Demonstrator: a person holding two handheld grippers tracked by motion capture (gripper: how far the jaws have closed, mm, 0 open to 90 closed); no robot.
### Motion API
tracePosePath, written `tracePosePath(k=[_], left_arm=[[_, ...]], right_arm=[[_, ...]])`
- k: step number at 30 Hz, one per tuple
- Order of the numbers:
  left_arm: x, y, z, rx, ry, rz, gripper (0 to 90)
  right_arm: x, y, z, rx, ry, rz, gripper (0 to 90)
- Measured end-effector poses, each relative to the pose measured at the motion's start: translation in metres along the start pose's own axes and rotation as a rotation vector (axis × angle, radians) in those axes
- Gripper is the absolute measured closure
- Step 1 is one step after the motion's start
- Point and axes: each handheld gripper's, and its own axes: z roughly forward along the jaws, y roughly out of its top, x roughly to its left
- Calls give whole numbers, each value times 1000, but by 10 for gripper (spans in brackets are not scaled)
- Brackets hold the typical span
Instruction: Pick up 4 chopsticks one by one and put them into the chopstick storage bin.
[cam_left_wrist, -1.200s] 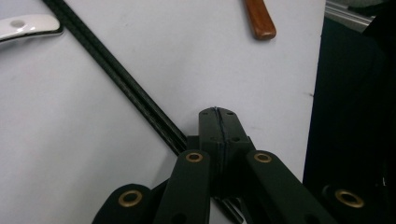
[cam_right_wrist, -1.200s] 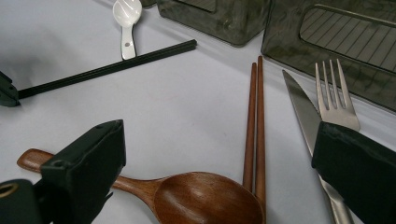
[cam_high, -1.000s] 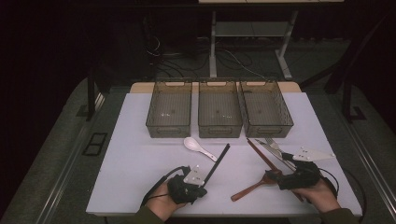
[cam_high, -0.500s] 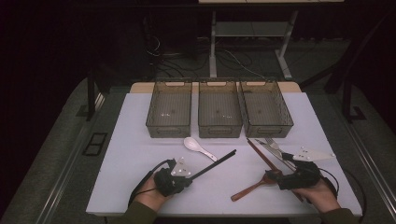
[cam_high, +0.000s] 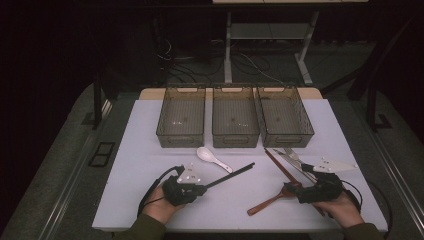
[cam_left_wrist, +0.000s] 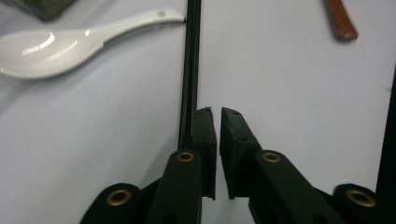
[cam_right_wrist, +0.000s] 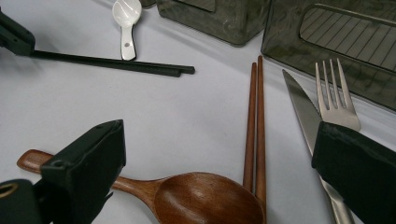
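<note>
My left gripper (cam_high: 202, 188) rests low at the table's front left, its jaws just opening to a narrow gap with nothing between the pads (cam_left_wrist: 206, 135). A pair of black chopsticks (cam_high: 230, 175) (cam_left_wrist: 190, 70) lies flat along the outer side of one jaw, pointing right and away. A white ceramic spoon (cam_high: 210, 157) (cam_left_wrist: 70, 42) lies just beyond them. My right gripper (cam_high: 299, 192) (cam_right_wrist: 219, 163) stands open at the front right, jaws wide either side of a wooden spoon's bowl (cam_right_wrist: 205, 200) (cam_high: 270, 201) without touching it.
Brown chopsticks (cam_high: 278, 165) (cam_right_wrist: 254, 121), a knife (cam_right_wrist: 303, 112) and a fork (cam_right_wrist: 334, 93) lie side by side beyond the right gripper. Three empty smoky plastic bins (cam_high: 182, 141) (cam_high: 235, 141) (cam_high: 289, 140) stand in a row at the back.
My left hand has shifted left, and the black chopsticks have swung from a steep angle to a flatter one, tips pointing right. The right hand has kept still.
</note>
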Motion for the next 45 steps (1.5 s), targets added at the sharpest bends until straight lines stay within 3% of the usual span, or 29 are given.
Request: tracePosePath(k=[10,19,24,30,45], left_arm=[[10,16,21,-48,-8,-5,813],[10,31,41,-54,-9,43,845],[7,37,52,-27,-4,65,853],[8,37,53,-29,15,56,853],[7,36,56,-18,-3,51,848]], right_arm=[[0,0,1,1,0,-4,33],[0,0,1,4,1,0,33],[-1,-1,1,3,1,4,33],[-1,-1,1,2,2,3,33],[-1,0,1,1,0,2,33]])
